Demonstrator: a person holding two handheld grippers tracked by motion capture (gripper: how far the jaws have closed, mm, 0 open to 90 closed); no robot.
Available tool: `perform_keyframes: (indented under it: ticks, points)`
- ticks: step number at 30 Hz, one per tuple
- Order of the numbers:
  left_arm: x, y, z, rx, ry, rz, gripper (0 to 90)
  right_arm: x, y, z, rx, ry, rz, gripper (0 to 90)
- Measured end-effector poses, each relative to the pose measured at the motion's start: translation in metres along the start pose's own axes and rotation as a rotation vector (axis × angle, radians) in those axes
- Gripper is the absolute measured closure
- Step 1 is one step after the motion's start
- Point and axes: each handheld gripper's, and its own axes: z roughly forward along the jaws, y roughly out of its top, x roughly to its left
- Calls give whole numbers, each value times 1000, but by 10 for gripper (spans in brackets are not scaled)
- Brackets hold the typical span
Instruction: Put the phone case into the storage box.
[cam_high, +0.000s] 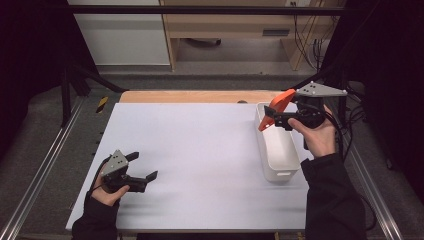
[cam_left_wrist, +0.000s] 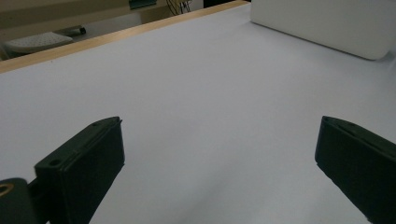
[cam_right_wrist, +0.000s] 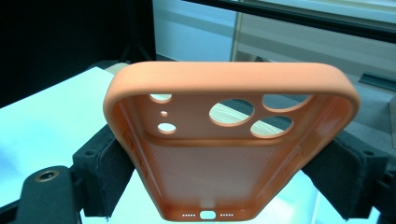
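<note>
Nearest the person's edge of the table (cam_high: 200, 150), on its left side, the left gripper (cam_high: 145, 170) lies low over the white surface in the left hand (cam_high: 107, 192), its grey three-cornered plate on top. Its jaws stand wide apart with nothing between them; the left gripper view looks between the two black jaws onto bare white tabletop.

Farther back on the right, a white rectangular bin (cam_high: 280, 145) stands lengthwise along the table's right side; its long white wall (cam_left_wrist: 322, 25) shows at the top of the left gripper view, well apart from the left jaws.

Above the far end of that bin, the right hand (cam_high: 320, 135) holds the right gripper (cam_high: 267, 117) lifted off the table, pointing toward the table's middle. Its jaws are clamped on an orange phone case (cam_high: 276, 107), which slants upward from them over the bin's far corner. In the right gripper view the phone case (cam_right_wrist: 224, 149) sits squeezed between the two padded jaws by its long sides, open hollow side facing the camera, camera cut-outs at the far end and the charging-port slot at the near end.

Beyond the table, a strip of wooden edge and a pale cabinet (cam_high: 120, 35) stand against the back.
</note>
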Motion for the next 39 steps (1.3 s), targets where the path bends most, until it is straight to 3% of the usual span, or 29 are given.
perform_keyframes:
  ticks: [11, 24, 39]
  points:
    - [2, -1, 1, 3, -2, -5, 7, -11, 4, 18, 28, -103, 49, 156]
    - [3, -1, 1, -2, -6, -9, 9, -27, 12, 39, 48, -182, 106, 156]
    - [2, -2, 3, 7, -12, -4, 7, -44, 9, 70, 105, -270, 159, 156]
